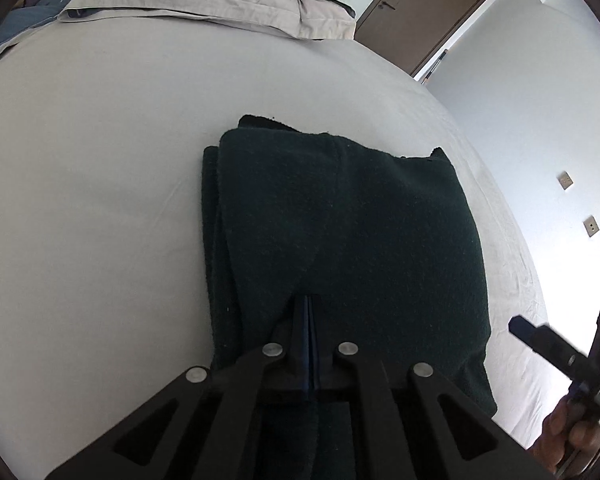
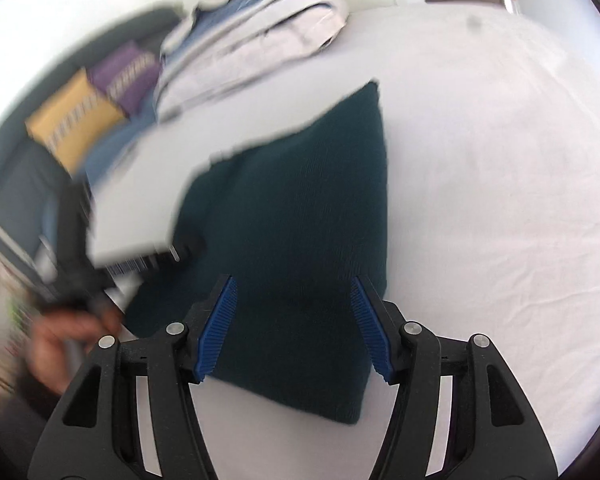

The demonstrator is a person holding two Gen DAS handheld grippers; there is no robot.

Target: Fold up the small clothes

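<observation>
Fuzzy dark green folded garment (image 1: pixel 340 240) flat on smooth white bed sheet (image 1: pixel 100 200). Left gripper (image 1: pixel 309 312) jaws pressed together, pinching its near edge. Right gripper (image 2: pixel 294 328) jaws spread wide above cloth, ribbed blue pads (image 2: pixel 216 328) bare.

The right-wrist view was smeared by motion: the left claw (image 2: pixel 80 272) and the hand (image 2: pixel 60 344) gripping it were only dark and tan streaks at the left edge. The yellow cloth (image 2: pixel 72 128) and purple cloth (image 2: pixel 126 74) behind them were too blurred to identify. In the left-wrist view, the near end of the dark green garment (image 1: pixel 340 240) was hidden under the claw's frame, and the right claw (image 1: pixel 556 352) was cut off by the picture's edge.
</observation>
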